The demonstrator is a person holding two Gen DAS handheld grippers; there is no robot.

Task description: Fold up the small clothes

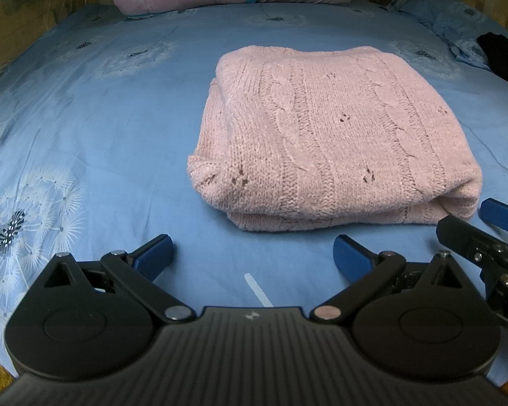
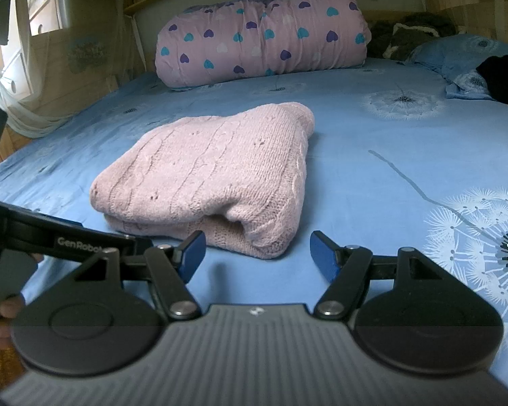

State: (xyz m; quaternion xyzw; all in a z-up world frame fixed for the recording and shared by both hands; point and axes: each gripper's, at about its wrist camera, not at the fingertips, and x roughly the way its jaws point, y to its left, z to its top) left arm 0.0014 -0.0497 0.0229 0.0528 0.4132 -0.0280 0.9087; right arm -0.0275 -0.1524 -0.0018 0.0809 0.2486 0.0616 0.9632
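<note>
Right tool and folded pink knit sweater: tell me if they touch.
Apart. Right wrist view shows blue sheet between the open right tool and the sweater.

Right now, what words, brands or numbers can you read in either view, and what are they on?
"GenRobot": white letters on the black arm of the left claw, right wrist view; the end is cut off by the right claw's body.
Small white emblem on each claw's ribbed body: no readable letters.
Nothing else.

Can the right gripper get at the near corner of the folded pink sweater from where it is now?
Probably yes. The right gripper is open and empty, and the sweater corner lies just ahead of its fingertips on the bedsheet, with nothing between them.
</note>
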